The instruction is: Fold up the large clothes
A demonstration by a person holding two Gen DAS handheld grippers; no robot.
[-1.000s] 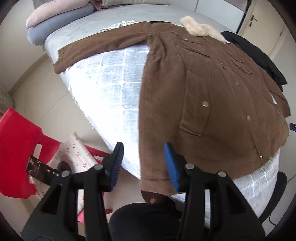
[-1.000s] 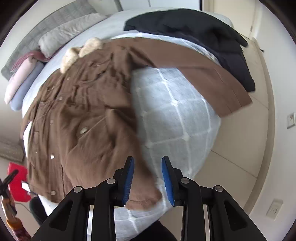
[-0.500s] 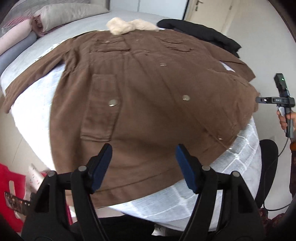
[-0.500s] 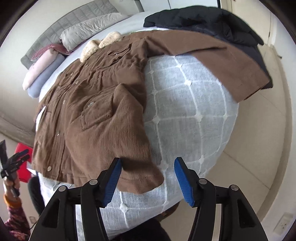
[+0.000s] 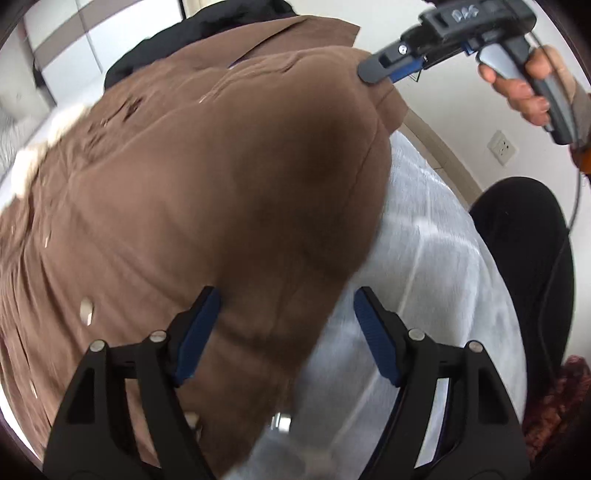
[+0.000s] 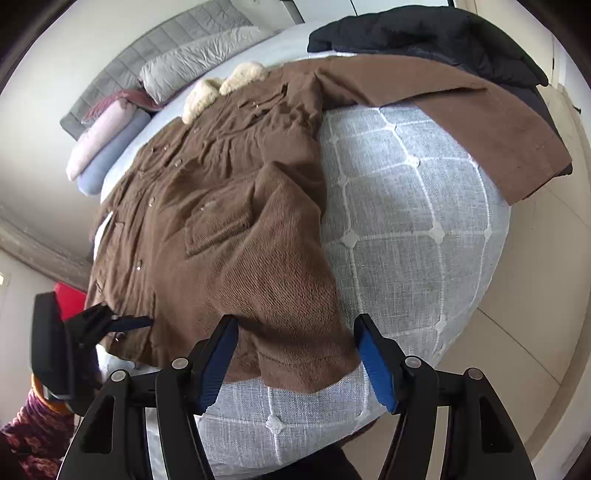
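A large brown coat [image 6: 221, 221] with a cream fleece collar [image 6: 225, 88] lies spread front-up on a bed, one sleeve [image 6: 480, 122] stretched out to the right. In the left wrist view the coat [image 5: 203, 203] fills the frame, blurred. My left gripper [image 5: 286, 334] is open, low over the coat's bottom hem, its jaws either side of the hem edge. My right gripper [image 6: 295, 354] is open, just above the coat's lower right hem corner [image 6: 310, 373]. The right gripper also shows in the left wrist view [image 5: 391, 70], at the coat's far edge.
The bed has a light grey quilted cover [image 6: 413, 240]. A black jacket [image 6: 424, 33] lies at the far right of the bed. Pillows [image 6: 199, 59] and rolled bedding [image 6: 107, 144] lie at the head. A red chair [image 6: 70, 299] stands on the left. Tiled floor [image 6: 535, 295] is on the right.
Both grippers have dropped closer to the coat's bottom hem. The left gripper has swung right across the coat. The right gripper's jaws have opened wider.
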